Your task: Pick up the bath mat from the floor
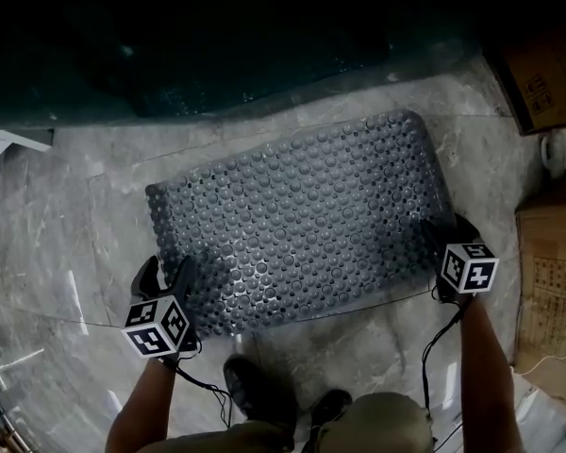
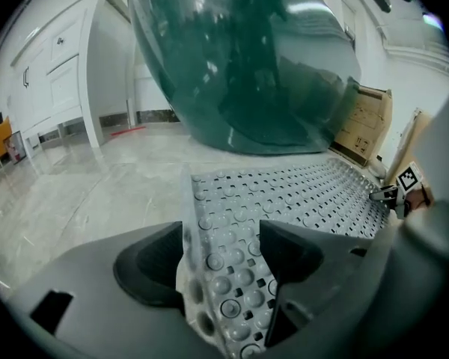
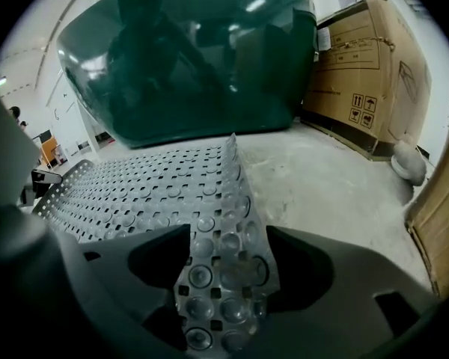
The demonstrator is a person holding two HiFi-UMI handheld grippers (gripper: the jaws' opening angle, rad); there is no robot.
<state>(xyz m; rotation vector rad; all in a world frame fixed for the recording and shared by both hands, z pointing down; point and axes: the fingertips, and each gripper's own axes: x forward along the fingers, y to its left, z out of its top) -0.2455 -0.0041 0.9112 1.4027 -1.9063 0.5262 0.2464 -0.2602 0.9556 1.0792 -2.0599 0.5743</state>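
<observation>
The left gripper [image 1: 165, 276] pinches the near left corner of the grey rubber bath mat [image 1: 302, 220], a limp perforated sheet studded with round suction cups, its edge buckled up between the jaws. The mat lies on the pale veined marble floor [image 1: 47, 225] beside the glossy dark green tub [image 1: 217, 45], long axis running left to right between both grippers. The right gripper [image 1: 445, 239] clamps the near right corner likewise, so an even lift seems due.

Dark green tub [image 1: 217, 45] ahead; cardboard boxes [image 1: 545, 69] right; white cabinets [image 2: 52, 81] far left.
</observation>
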